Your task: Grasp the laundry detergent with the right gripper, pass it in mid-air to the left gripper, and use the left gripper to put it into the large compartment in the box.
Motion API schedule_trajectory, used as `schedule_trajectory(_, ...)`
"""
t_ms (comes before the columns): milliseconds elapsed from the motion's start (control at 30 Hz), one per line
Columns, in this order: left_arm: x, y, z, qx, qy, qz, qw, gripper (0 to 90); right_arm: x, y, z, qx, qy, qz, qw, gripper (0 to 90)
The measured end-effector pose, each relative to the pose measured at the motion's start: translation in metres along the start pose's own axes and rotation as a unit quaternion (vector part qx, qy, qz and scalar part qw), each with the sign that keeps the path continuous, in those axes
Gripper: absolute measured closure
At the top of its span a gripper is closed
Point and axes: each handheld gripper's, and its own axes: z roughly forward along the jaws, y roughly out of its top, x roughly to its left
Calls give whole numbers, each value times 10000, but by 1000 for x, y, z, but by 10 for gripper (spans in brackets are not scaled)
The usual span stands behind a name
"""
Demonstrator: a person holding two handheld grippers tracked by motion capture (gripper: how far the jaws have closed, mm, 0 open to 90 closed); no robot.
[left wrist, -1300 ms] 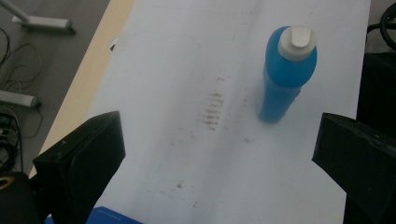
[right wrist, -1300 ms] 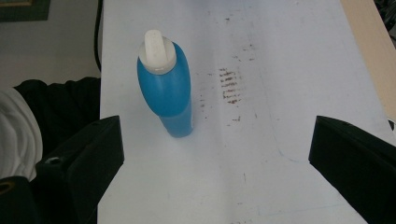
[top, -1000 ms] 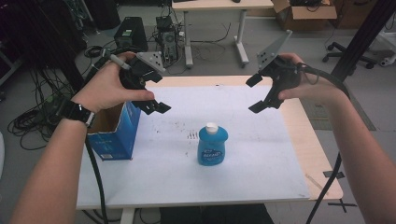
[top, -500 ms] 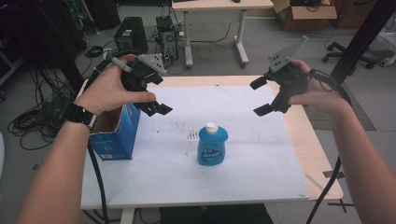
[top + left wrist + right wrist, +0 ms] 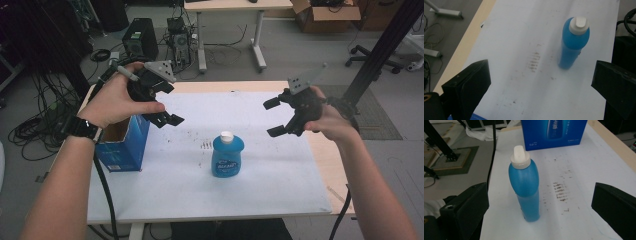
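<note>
We are holding both tongs above the tabletop (image 5: 280,190), one on each side of the bottle (image 5: 227,156). The bottle is standing upright near the middle of the white sheet (image 5: 190,180), blue with a white cap (image 5: 227,136), and nothing is touching it.

From the bottle, the left tongs (image 5: 169,119) are hanging at about ten o'clock, up in the air beside the box (image 5: 122,145). Their jaws are standing wide apart with nothing between them. In the left gripper view the bottle (image 5: 572,45) is sitting at about one o'clock, well ahead of the jaws and nearer the one on that view's right side.

The right tongs (image 5: 274,117) are hovering at about two o'clock from the bottle, tilted down toward it. Their jaws are also spread wide and gripping nothing. In the right gripper view the bottle (image 5: 525,187) is standing between the two jaws but ahead of them, closer to the jaw on that view's left, with the box (image 5: 554,131) behind it at twelve o'clock.

The box is sitting at the sheet's left edge, at about nine o'clock from the bottle; its top seems to be open, though the hand (image 5: 112,100) is covering part of it. Dark smudges (image 5: 205,145) are marking the sheet just left of the cap.
</note>
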Motion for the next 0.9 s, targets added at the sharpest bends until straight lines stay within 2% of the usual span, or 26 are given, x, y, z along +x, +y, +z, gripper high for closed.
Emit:
schedule_trajectory(133, -1, -2, 1, -28, -12, -33, 10000, 25, -1, -12, 13, -103, 103, 36, 9999, 14)
schedule_trajectory(167, -2, -3, 1, -56, -97, -50, 9999, 25, -2, -20, 24, -110, 149, 82, 9998, 14)
schedule_trajectory(500, -4, -4, 3, -58, -70, -56, 9999, 25, -3, -37, 74, -126, 551, 185, 9982, 14)
schedule_trajectory(633, -5, -5, 4, -84, -73, -80, 9999, 25, -4, -41, 86, -80, 602, 263, 9978, 18)
schedule_trajectory(667, -5, -5, 3, -79, -81, -54, 9999, 25, -4, -43, 95, -82, 617, 276, 9977, 20)
schedule_trajectory(733, -5, -5, 3, -75, -81, -35, 9999, 25, -4, -45, 101, -151, 752, 294, 9966, 21)
schedule_trajectory(900, -6, -7, 4, -82, -89, -55, 9999, 25, -3, -48, 110, -226, 799, 299, 9961, 33)
